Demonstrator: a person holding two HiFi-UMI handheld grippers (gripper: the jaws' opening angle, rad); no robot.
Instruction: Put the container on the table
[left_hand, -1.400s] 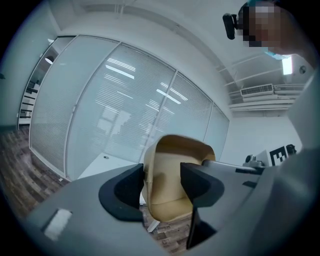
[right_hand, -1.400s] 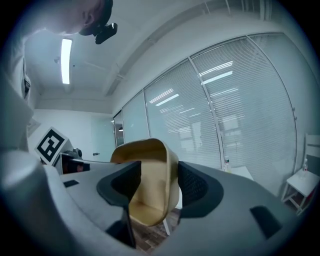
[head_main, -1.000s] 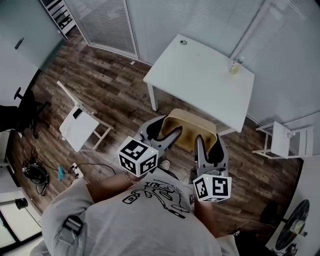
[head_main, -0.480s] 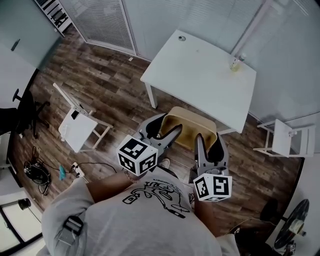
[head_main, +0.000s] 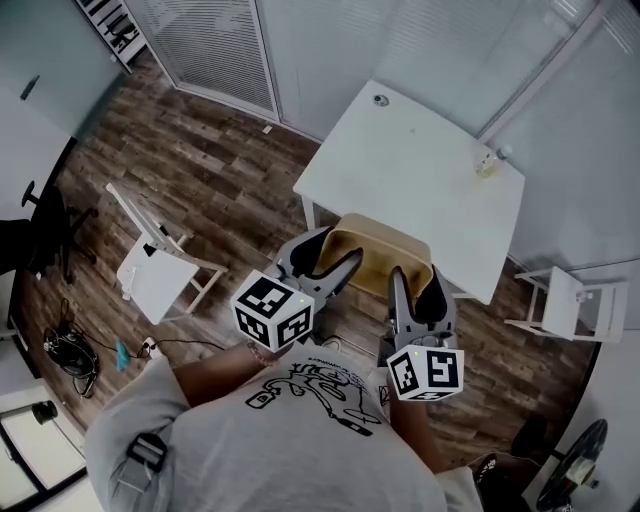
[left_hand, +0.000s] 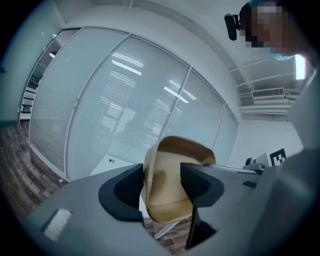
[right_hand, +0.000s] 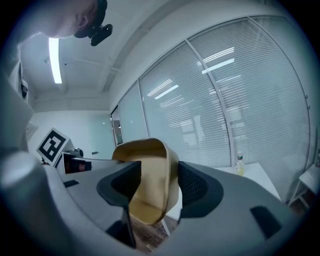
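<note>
A tan open container (head_main: 380, 258) hangs in the air between both grippers, just short of the white table (head_main: 420, 165). My left gripper (head_main: 335, 262) is shut on the container's left wall (left_hand: 157, 187), and my right gripper (head_main: 417, 287) is shut on its right wall (right_hand: 165, 185). In both gripper views the container (right_hand: 147, 175) fills the gap between the jaws, tilted, with its open side turned toward the other gripper. The table's near edge lies right behind the container in the head view.
A small bottle (head_main: 487, 162) stands at the table's far right and a small round object (head_main: 380, 100) lies near its far left corner. A white chair (head_main: 155, 270) stands on the wood floor at left, another (head_main: 565, 300) at right. Glass walls with blinds (head_main: 215, 45) rise behind.
The view has shifted so the table now sits a little lower and further right; the container and both grippers keep their hold and their place relative to each other.
</note>
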